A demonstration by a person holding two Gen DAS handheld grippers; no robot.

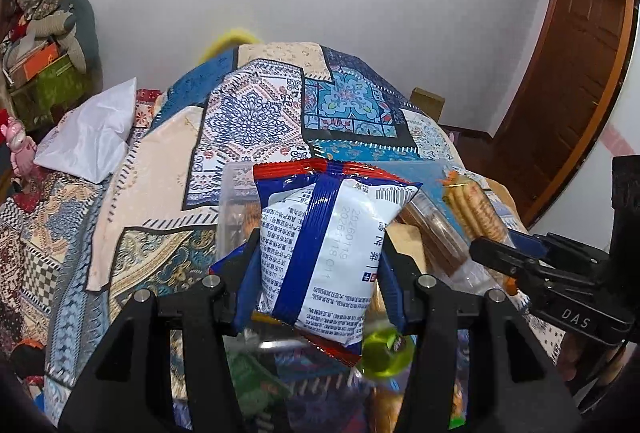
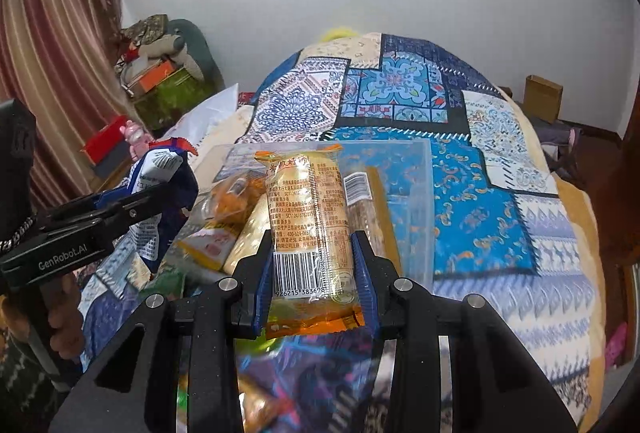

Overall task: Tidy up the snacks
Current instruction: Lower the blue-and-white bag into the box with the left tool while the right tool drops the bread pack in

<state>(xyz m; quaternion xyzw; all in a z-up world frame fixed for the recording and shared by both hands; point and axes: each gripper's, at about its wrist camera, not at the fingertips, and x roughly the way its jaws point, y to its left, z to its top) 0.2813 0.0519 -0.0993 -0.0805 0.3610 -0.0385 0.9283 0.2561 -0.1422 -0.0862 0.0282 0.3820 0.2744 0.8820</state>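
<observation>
Holding a blue-and-white snack bag [image 1: 320,257], the left tongs [image 1: 320,285] are clamped on its lower half, the bag upright and lifted above the snack pile [image 1: 280,385]. Left of it, the patterned bed quilt [image 1: 160,173] lies bare out to a white pillow [image 1: 92,137] at the bed's left edge. Behind the bag stands a clear plastic bin [image 2: 416,201] on the quilt, its near rim just beyond both sets of tongs, with several packets lying inside. The right tongs [image 2: 316,273] are clamped on an orange biscuit packet [image 2: 312,229], held upright before the bin's front wall. Right of the bin, the quilt lies uncluttered to the bed's right edge; a cardboard box [image 2: 542,97] sits on the floor beyond it.
</observation>
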